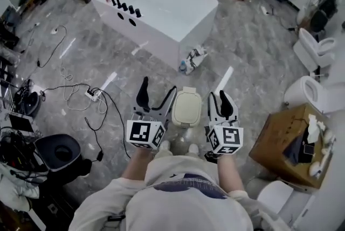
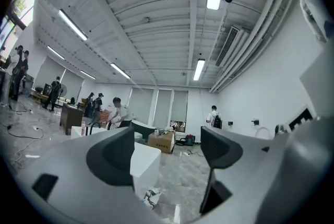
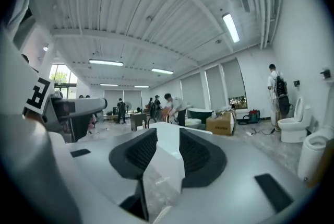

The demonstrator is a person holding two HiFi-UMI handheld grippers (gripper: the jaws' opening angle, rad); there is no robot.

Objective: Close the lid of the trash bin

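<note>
The trash bin (image 1: 186,107) stands on the floor right before the person's feet, and its cream lid lies flat on top. Both grippers are held up level above it, one at each side. My left gripper (image 1: 158,88) is open wide with nothing between its fingers. My right gripper (image 1: 219,96) has a narrow gap between its ribbed pads (image 3: 199,154) and holds nothing. The bin is in neither gripper view. The left gripper (image 2: 167,152) and the right gripper (image 3: 168,152) both look out across the room at the white bathtub (image 2: 144,163).
The bathtub (image 1: 161,12) stands ahead, with a wrapped bundle (image 1: 194,58) at its near corner. An open cardboard box (image 1: 285,141) and toilets (image 1: 312,92) are at the right. Cables and a power strip (image 1: 91,95) lie at the left by a black seat (image 1: 59,152). People stand far back.
</note>
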